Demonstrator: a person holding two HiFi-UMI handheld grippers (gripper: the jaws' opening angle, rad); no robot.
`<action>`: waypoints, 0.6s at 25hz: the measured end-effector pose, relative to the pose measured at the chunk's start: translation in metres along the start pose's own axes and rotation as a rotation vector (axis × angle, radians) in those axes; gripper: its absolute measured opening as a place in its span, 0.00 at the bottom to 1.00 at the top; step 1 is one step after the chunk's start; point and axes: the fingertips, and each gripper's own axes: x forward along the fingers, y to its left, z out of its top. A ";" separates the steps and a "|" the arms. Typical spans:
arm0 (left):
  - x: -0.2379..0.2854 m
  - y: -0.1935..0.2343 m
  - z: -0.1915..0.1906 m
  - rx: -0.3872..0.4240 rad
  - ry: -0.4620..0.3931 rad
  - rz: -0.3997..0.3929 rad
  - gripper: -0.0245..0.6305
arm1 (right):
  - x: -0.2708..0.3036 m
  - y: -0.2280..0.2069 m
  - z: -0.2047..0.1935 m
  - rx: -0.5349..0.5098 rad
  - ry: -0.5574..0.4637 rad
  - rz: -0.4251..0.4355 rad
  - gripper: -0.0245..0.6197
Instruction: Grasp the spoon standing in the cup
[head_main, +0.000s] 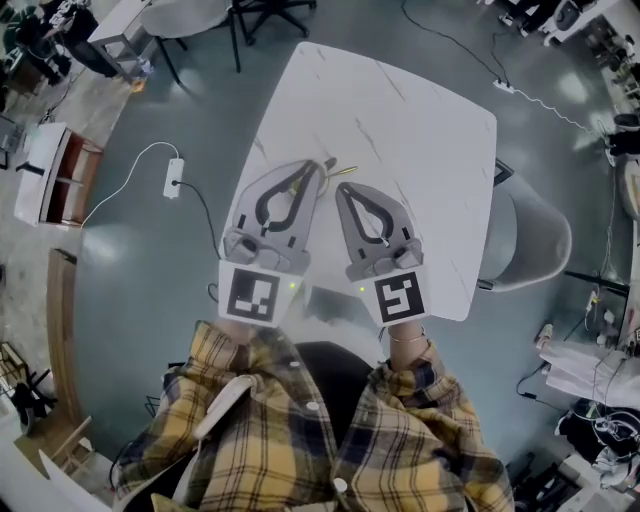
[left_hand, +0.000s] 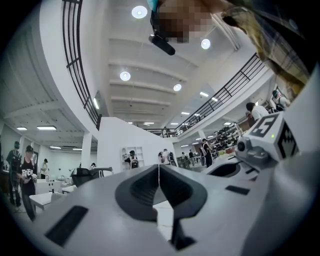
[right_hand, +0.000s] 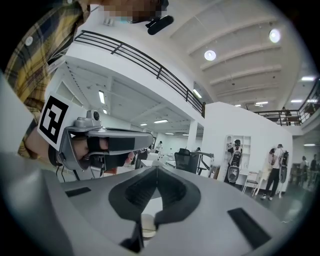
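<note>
Both grippers hang side by side over the white marble table (head_main: 400, 120), pointing away from me. My left gripper (head_main: 326, 163) is shut with nothing between its jaws; in the left gripper view its tips (left_hand: 159, 167) meet in a thin line. The right gripper (head_main: 340, 188) is shut and empty too, its jaws closed at the tip (right_hand: 156, 167). A thin yellowish thing (head_main: 346, 171) shows just past the tips; I cannot tell whether it is the spoon. A pale round thing (right_hand: 146, 223) shows below the right jaws, possibly the cup.
A grey chair (head_main: 535, 240) stands at the table's right edge. On the floor to the left lie a power strip (head_main: 173, 178) and its cable, with a wooden shelf (head_main: 60, 175) beyond. A black chair base (head_main: 270, 15) stands behind the table.
</note>
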 end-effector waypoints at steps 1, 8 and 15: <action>0.004 0.005 -0.004 -0.002 0.005 -0.010 0.07 | 0.006 -0.002 -0.002 0.000 0.006 -0.007 0.06; 0.024 0.025 -0.026 -0.066 0.040 -0.065 0.07 | 0.032 -0.011 -0.015 0.038 0.077 -0.034 0.06; 0.042 0.022 -0.044 -0.085 0.077 -0.067 0.07 | 0.035 -0.036 -0.032 0.068 0.105 -0.035 0.06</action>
